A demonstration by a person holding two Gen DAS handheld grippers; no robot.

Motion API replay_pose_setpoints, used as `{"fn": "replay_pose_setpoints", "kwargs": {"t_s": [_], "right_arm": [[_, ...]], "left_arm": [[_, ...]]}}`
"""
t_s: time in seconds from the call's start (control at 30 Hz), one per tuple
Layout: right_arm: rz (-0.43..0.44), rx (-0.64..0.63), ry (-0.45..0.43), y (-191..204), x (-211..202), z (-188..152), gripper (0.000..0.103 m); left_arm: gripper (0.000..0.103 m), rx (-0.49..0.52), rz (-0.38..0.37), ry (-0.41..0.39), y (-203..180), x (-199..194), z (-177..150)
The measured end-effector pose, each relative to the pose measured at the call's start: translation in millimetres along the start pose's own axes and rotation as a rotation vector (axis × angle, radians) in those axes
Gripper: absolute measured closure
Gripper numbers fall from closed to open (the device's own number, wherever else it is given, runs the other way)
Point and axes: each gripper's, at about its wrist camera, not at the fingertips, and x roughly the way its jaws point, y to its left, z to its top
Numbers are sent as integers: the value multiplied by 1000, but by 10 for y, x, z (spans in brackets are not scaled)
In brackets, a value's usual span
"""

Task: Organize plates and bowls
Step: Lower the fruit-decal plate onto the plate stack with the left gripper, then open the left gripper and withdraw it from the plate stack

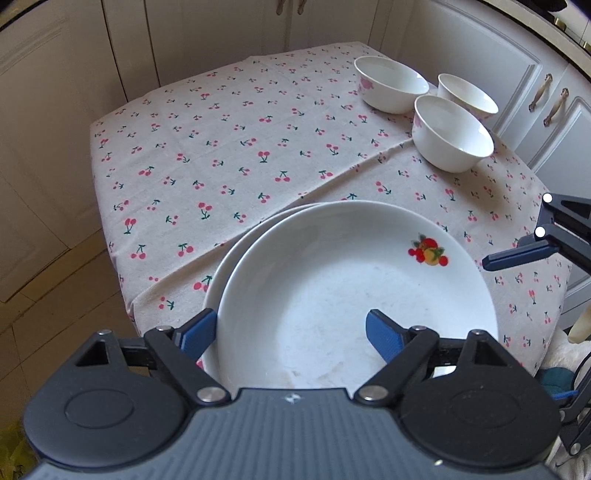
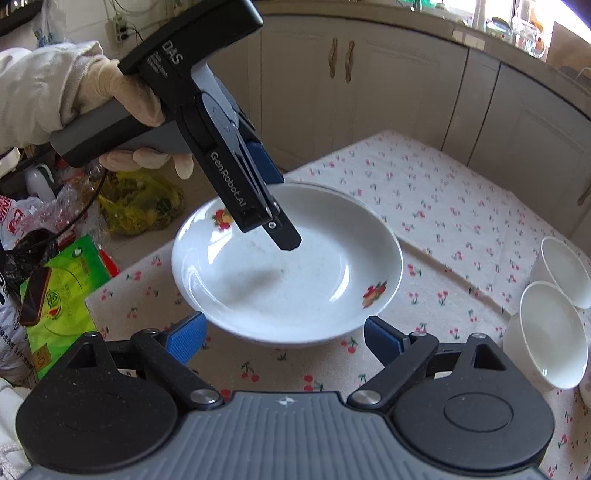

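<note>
A left gripper [image 1: 291, 332] hangs with jaws spread over two stacked white plates [image 1: 354, 288] at 6 o'clock on a cherry-print tablecloth [image 1: 229, 155]. The right gripper [image 2: 284, 338], also released, waits at 3 o'clock. Three white bowls [image 1: 452, 134] cluster at 1 o'clock. Beyond, cream cabinets [image 1: 207, 33] line the walls.

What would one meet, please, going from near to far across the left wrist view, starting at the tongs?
Left tongs → top plate on a second plate → nearest bowl → the two farther bowls → cabinet doors.
</note>
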Motion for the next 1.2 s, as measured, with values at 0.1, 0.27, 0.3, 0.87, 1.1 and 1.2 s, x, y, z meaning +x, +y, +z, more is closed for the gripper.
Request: {"fn": "replay_pose_setpoints", "kwargs": {"t_s": [0.1, 0.27, 0.3, 0.87, 1.1, 1.2], "right_arm": [[4, -5, -16, 10, -11, 53, 8], [-7, -27, -21, 34, -17, 27, 7], [-9, -26, -23, 26, -24, 12, 6], [-409, 140, -147, -646, -395, -521, 0], [-500, 223, -177, -959, -482, -763, 0], [-529, 239, -183, -1064, -469, -851, 0]], "left_arm": [[15, 4, 15, -3, -8, -13, 8], [13, -10, 34, -5, 34, -19, -19], [13, -16, 30, -8, 43, -22, -24], [8, 82, 82, -338, -678, -323, 87], [8, 90, 53, -378, -1063, -166, 301], [8, 97, 46, -382, -1188, -88, 427]]}}
